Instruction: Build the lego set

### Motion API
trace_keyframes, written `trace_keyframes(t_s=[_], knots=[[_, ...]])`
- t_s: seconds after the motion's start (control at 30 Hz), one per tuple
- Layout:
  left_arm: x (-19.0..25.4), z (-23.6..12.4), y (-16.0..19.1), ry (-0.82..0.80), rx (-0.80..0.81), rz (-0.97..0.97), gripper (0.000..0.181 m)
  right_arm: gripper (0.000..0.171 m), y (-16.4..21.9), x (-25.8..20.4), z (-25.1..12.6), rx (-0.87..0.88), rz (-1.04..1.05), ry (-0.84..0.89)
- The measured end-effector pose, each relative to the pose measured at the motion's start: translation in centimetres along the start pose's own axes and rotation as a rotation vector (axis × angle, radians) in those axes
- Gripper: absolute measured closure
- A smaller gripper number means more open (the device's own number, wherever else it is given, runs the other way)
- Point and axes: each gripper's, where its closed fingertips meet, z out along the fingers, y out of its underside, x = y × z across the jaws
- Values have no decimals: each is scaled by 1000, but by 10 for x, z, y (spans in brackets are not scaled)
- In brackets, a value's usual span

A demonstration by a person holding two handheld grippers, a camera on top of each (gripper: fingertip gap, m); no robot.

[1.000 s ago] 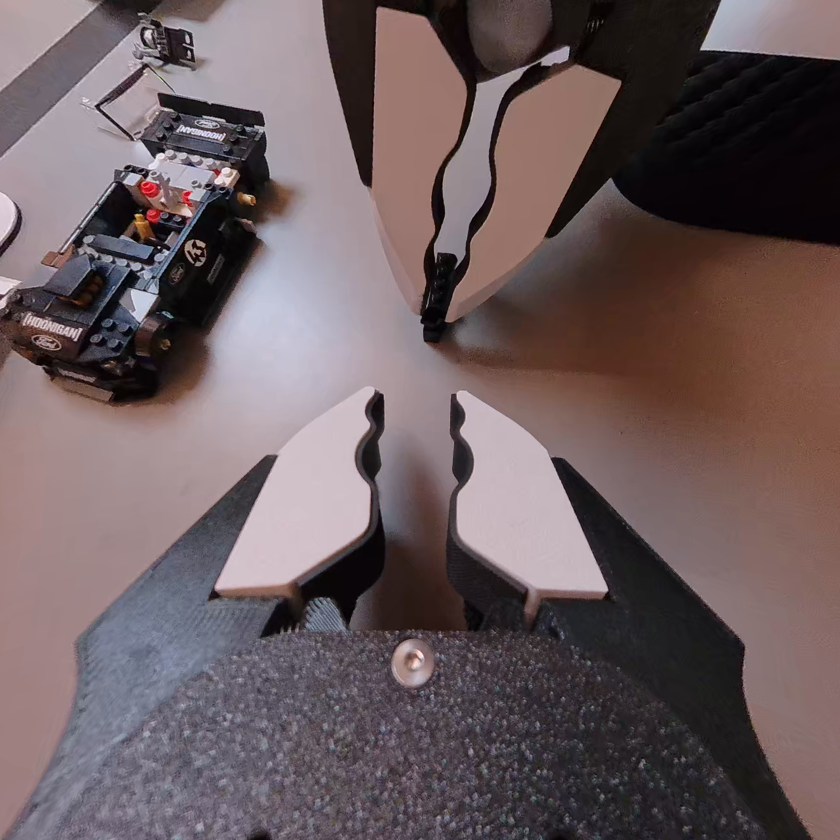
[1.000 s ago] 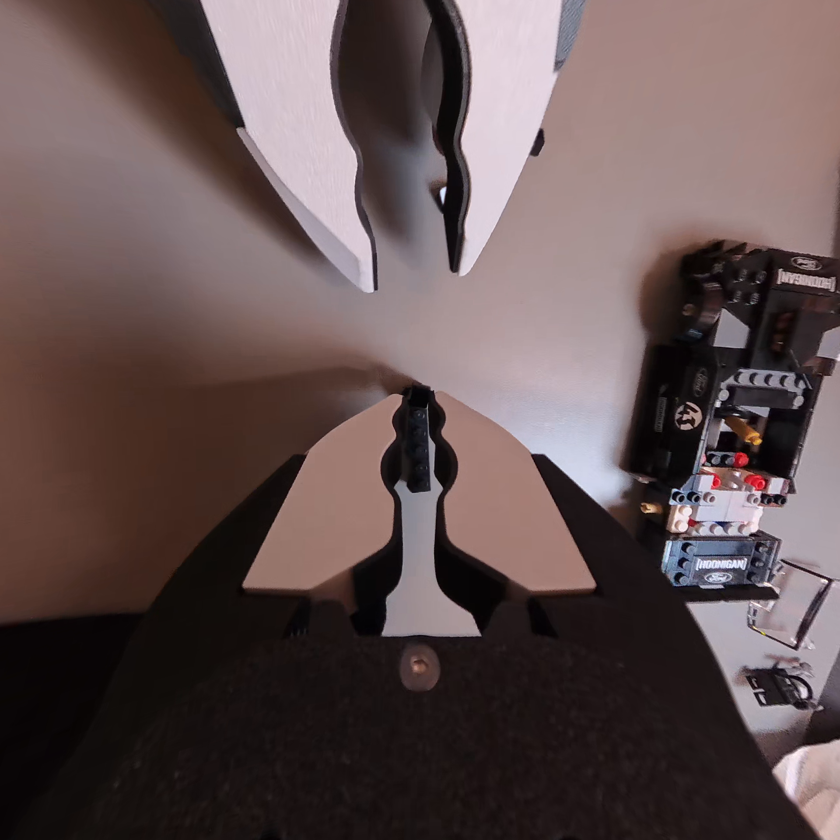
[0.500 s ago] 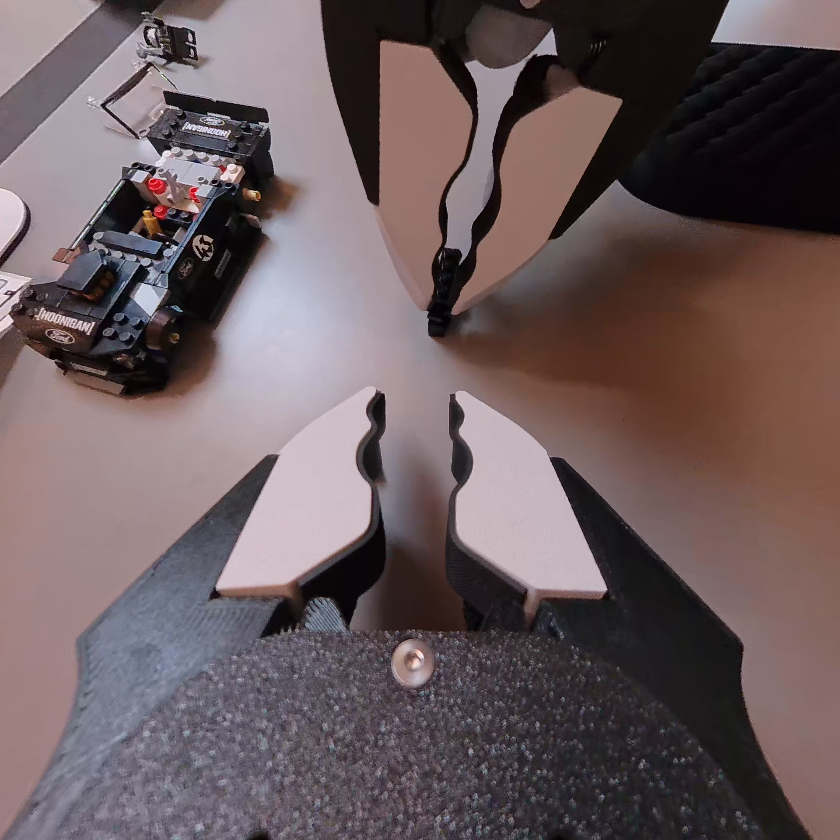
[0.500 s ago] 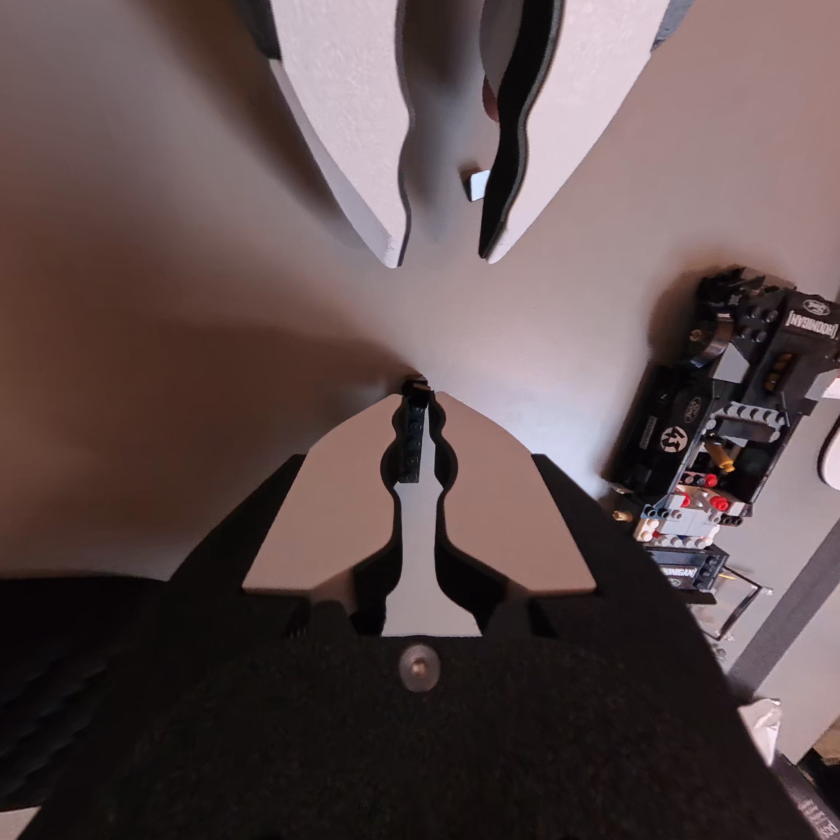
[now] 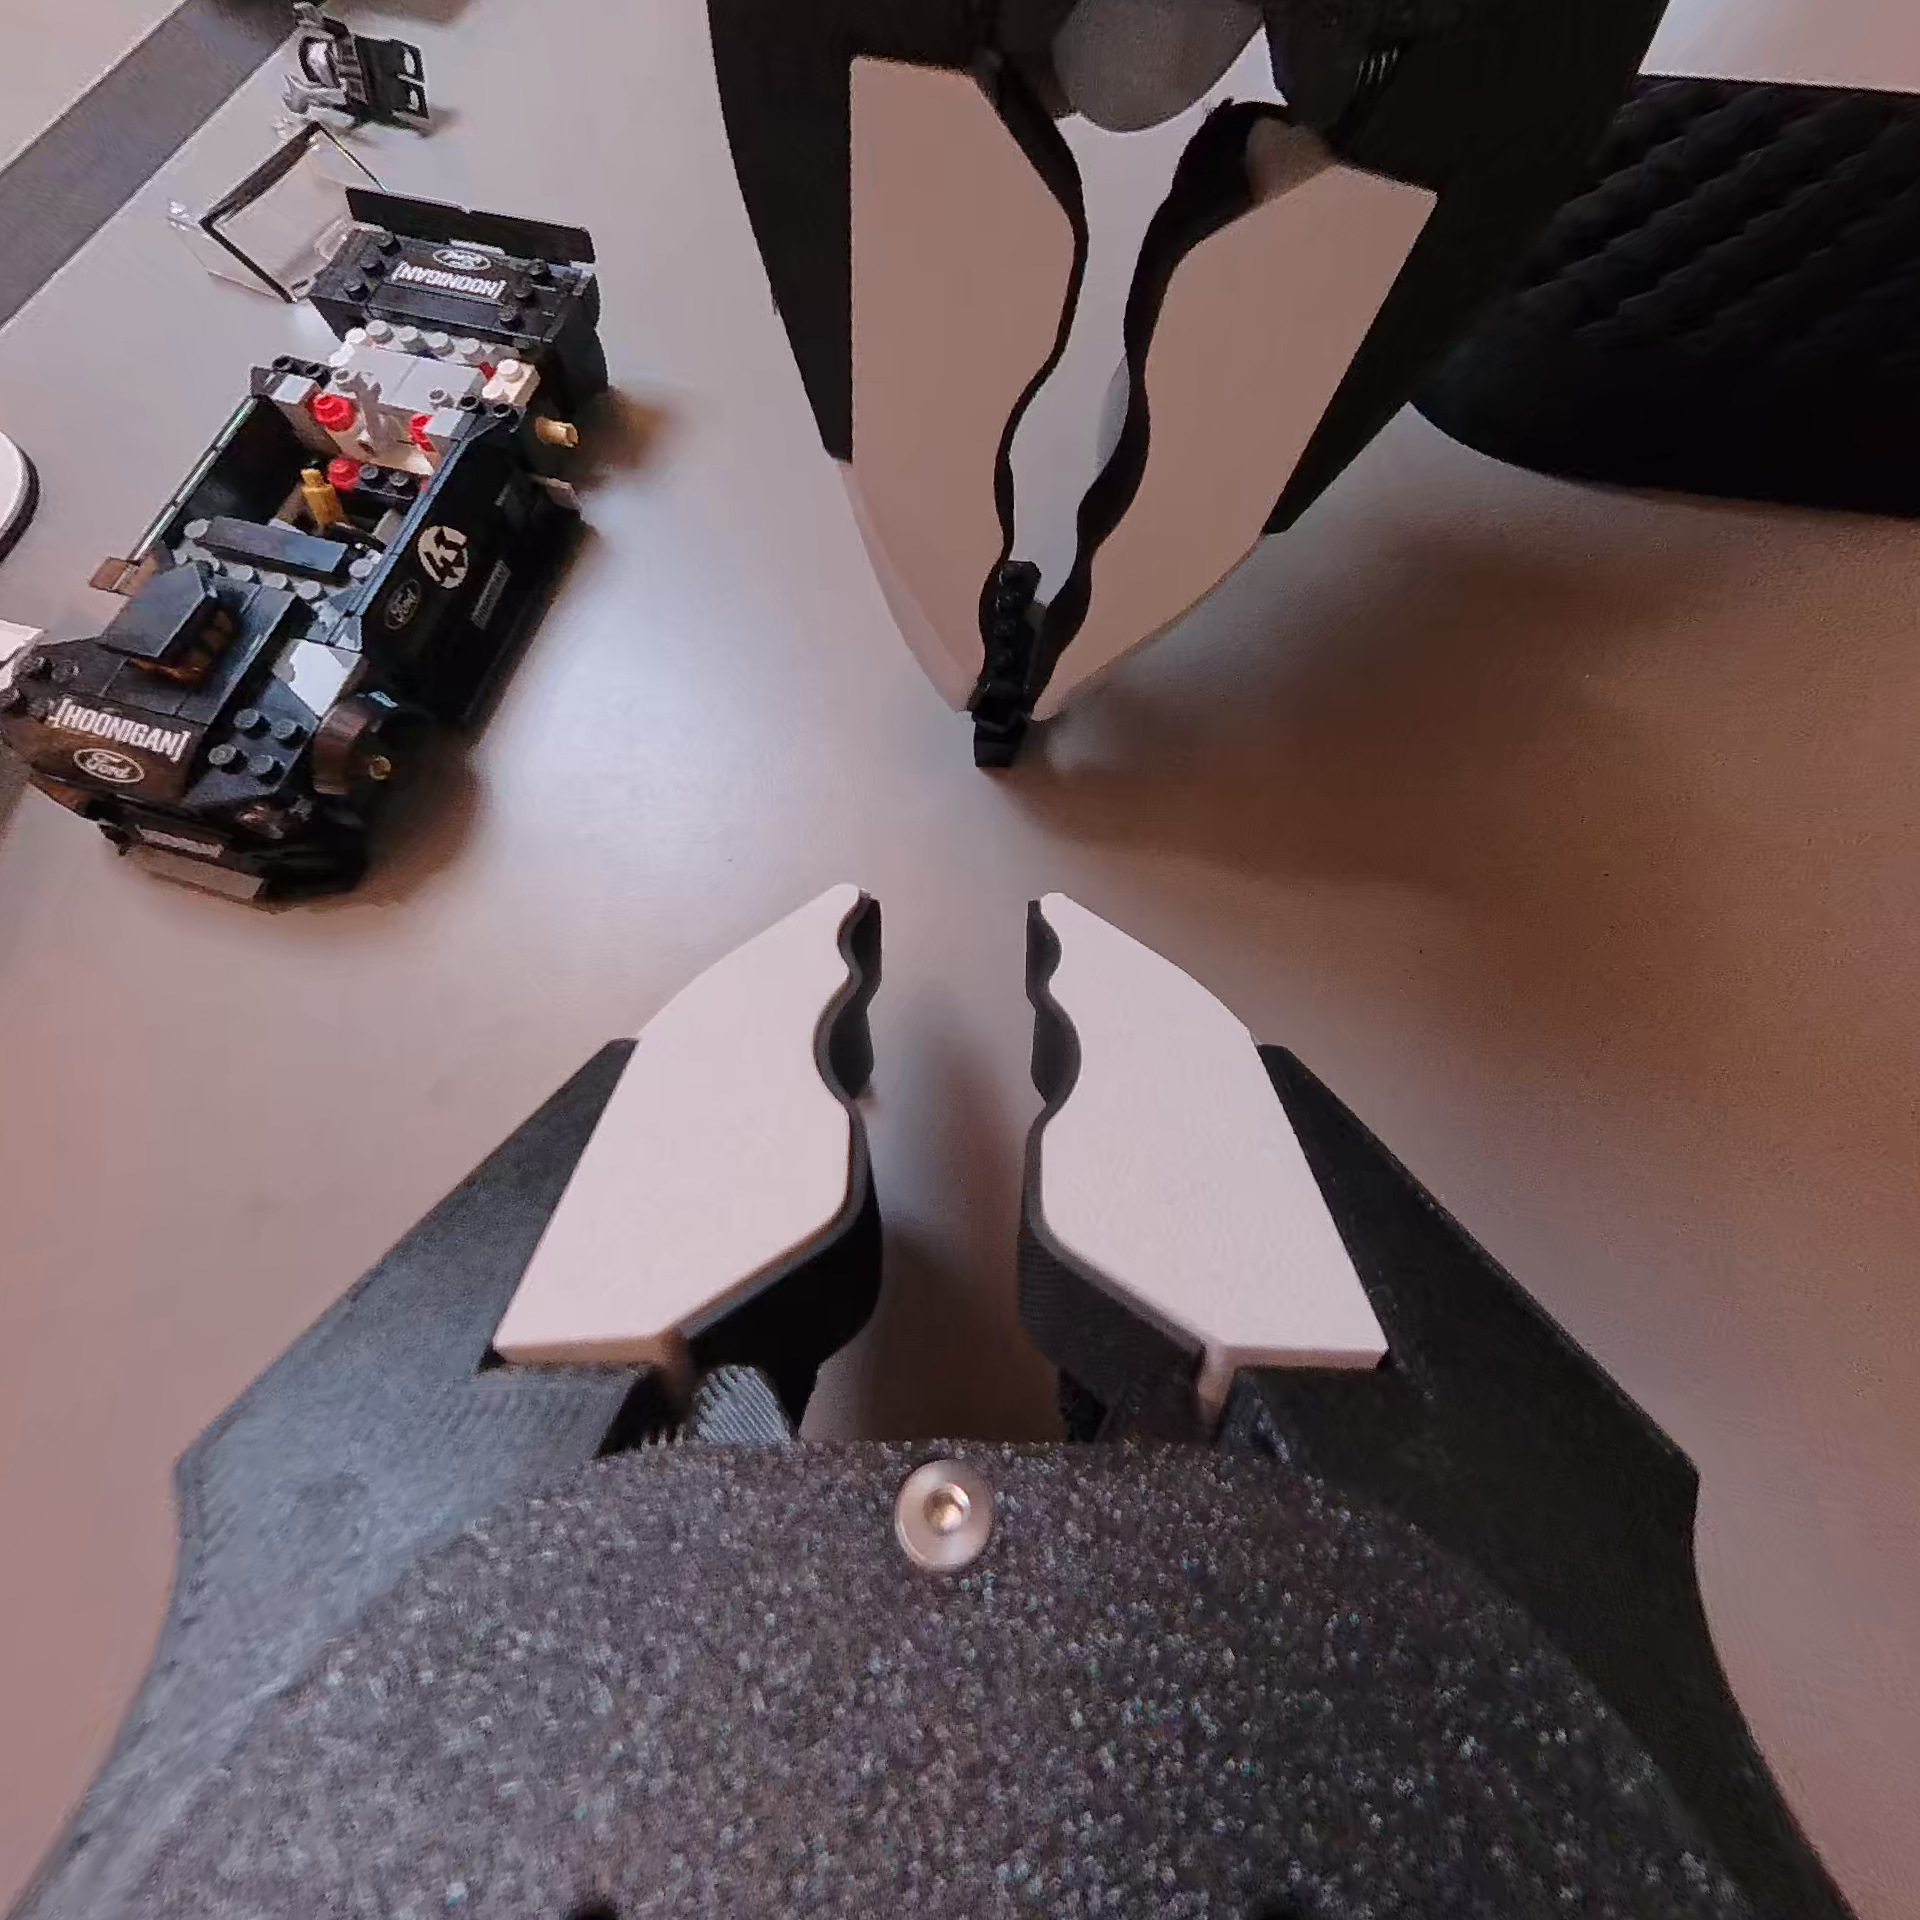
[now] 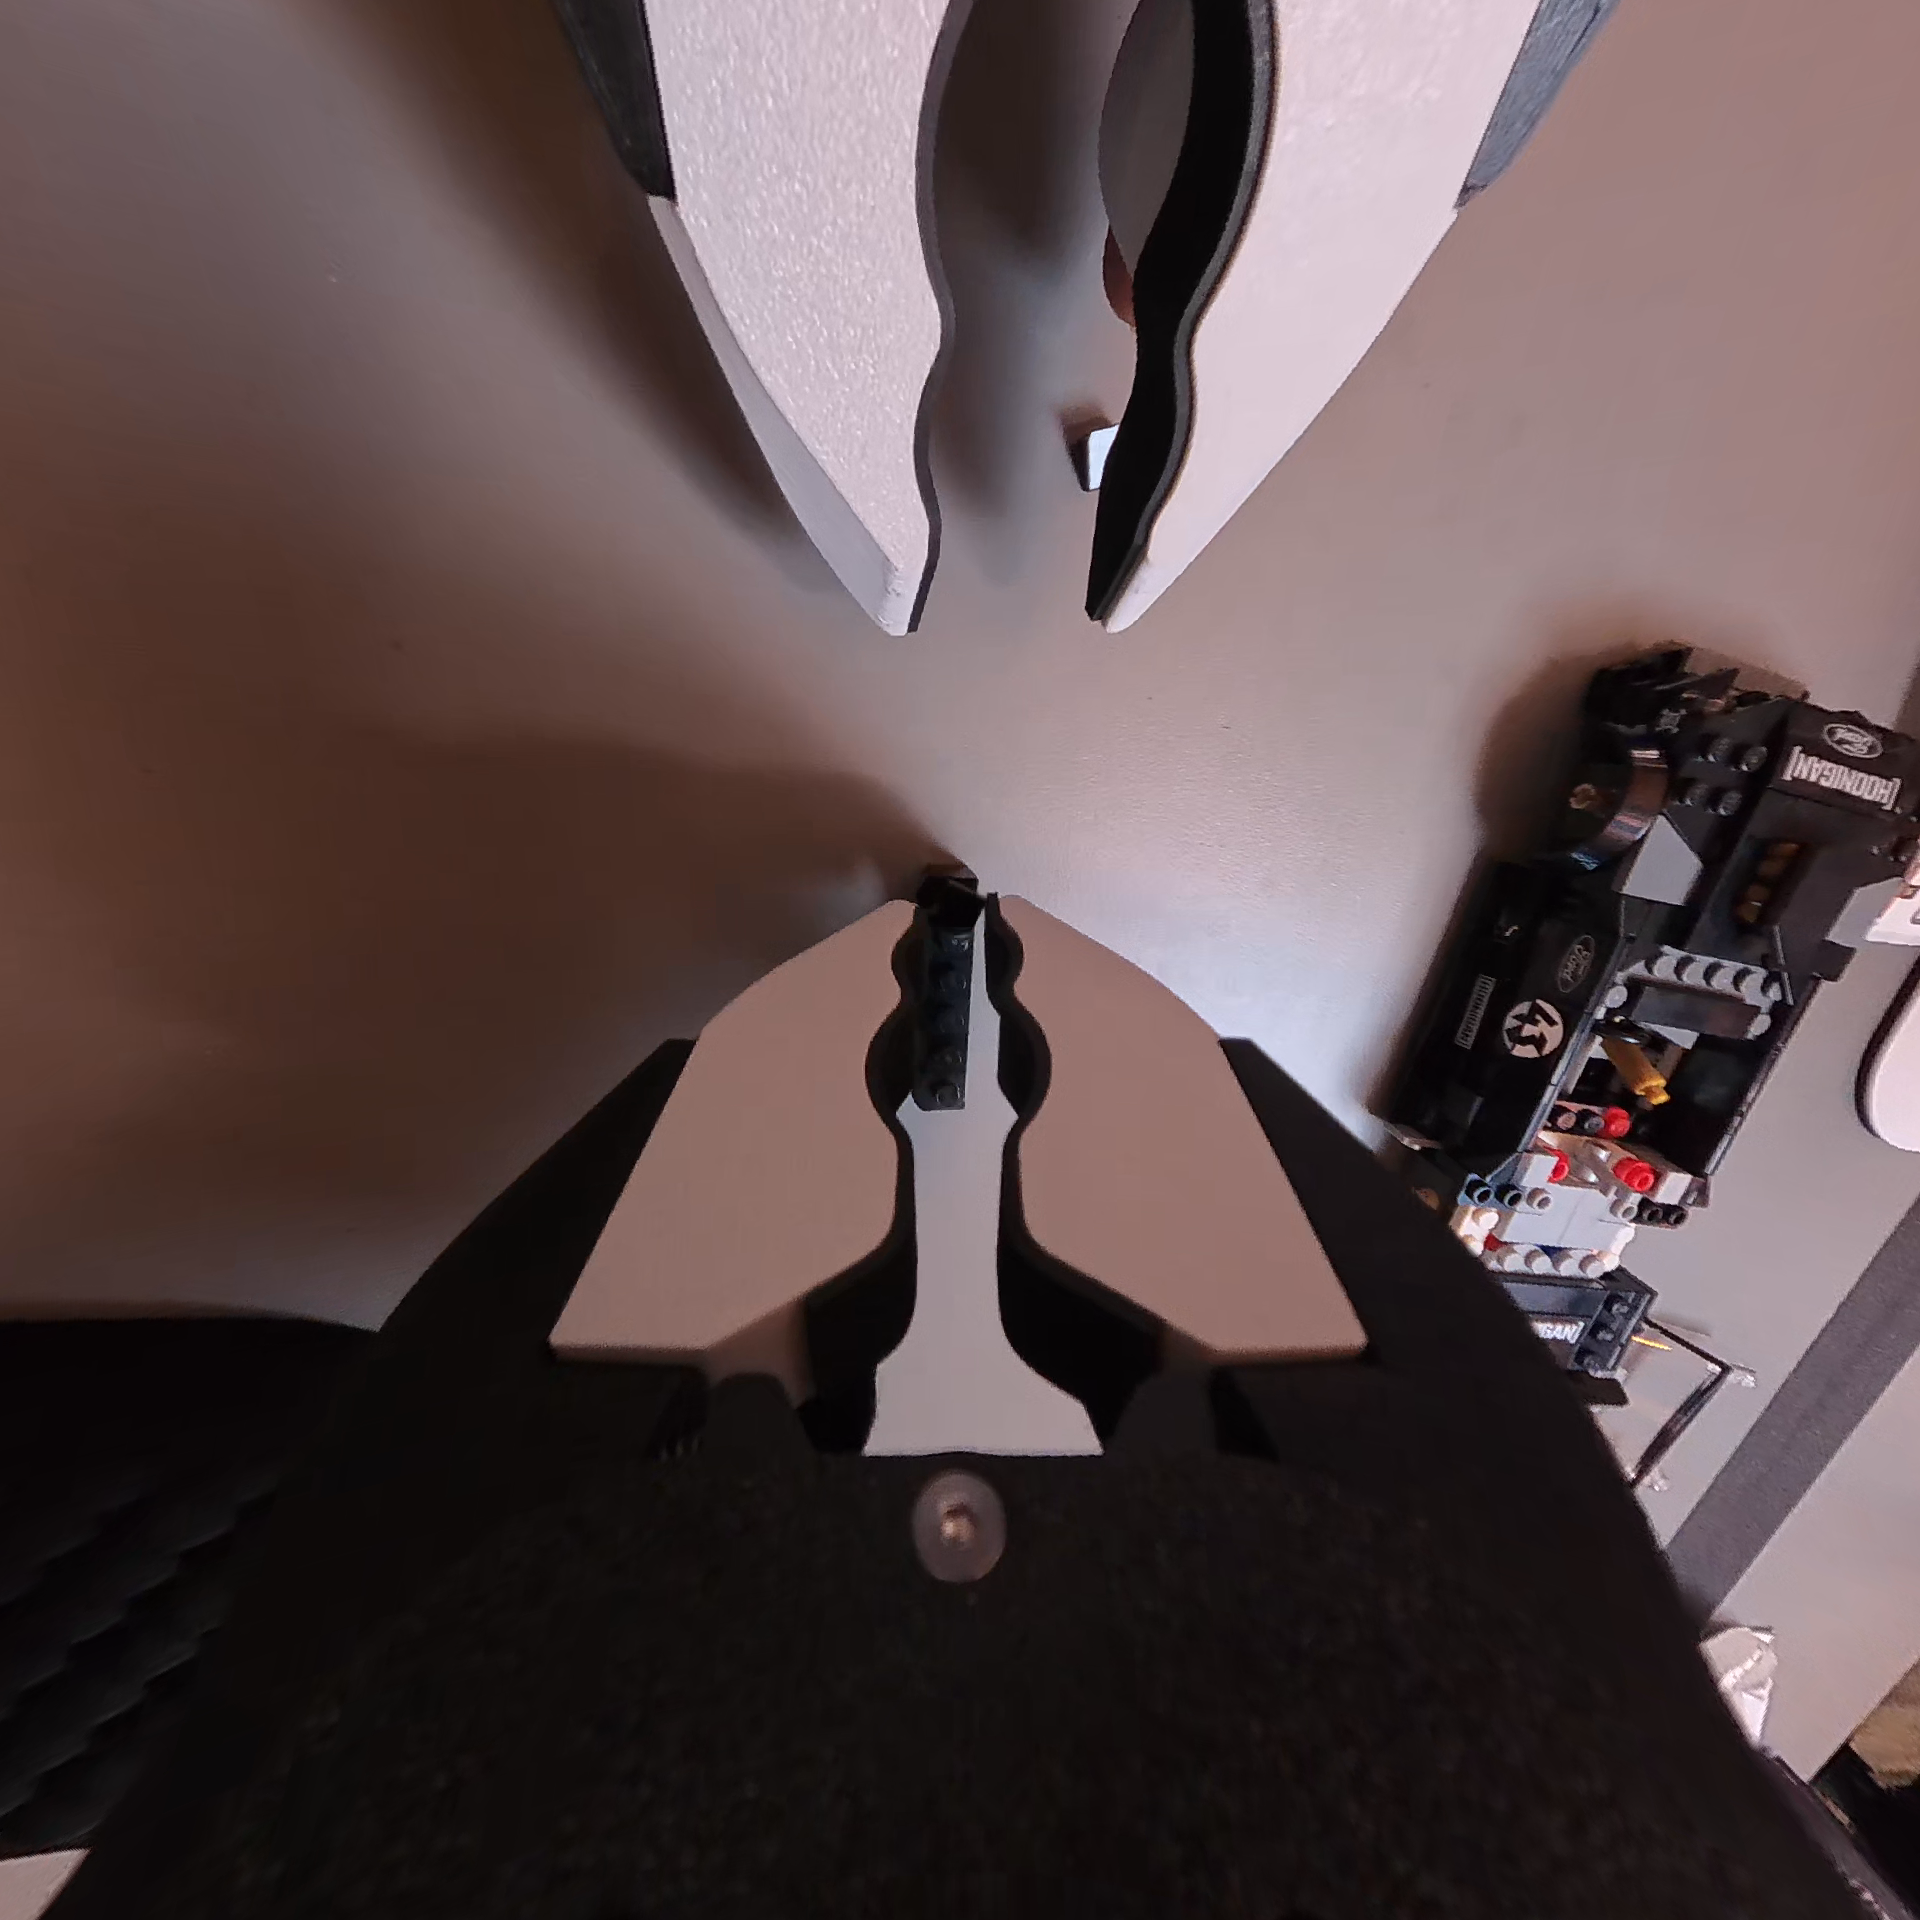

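1. Since a second ago, my right gripper [image 6: 951,904] has swung a little, so the half-built black car [image 6: 1662,997] now lies slanted at the right of its view; the left gripper [image 5: 951,909] has barely shifted.
2. Right jaws are clamped on a thin black studded plate [image 6: 943,1013], whose far end pokes past the tips, touching or just above the desk [image 5: 1455,935]; I can't tell which.
3. Left jaws stand apart and empty, facing the right ones tip to tip.
4. Plate's long axis runs along the right fingers, pointing toward my left jaws, which are near it.
5. Car sits well apart, to the left in the left wrist view, so I judge the plate must travel that way to be fitted.
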Motion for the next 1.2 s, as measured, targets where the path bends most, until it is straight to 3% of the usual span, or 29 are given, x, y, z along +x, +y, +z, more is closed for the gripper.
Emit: trace_keyframes(t_s=[0.87, 1.2], knots=[[4, 3, 3, 15, -16, 4, 155, 157, 4, 1, -11, 61, 51, 13], [5, 3, -3, 22, 26, 19, 156, 146, 39, 0, -11, 268, 236, 16]])
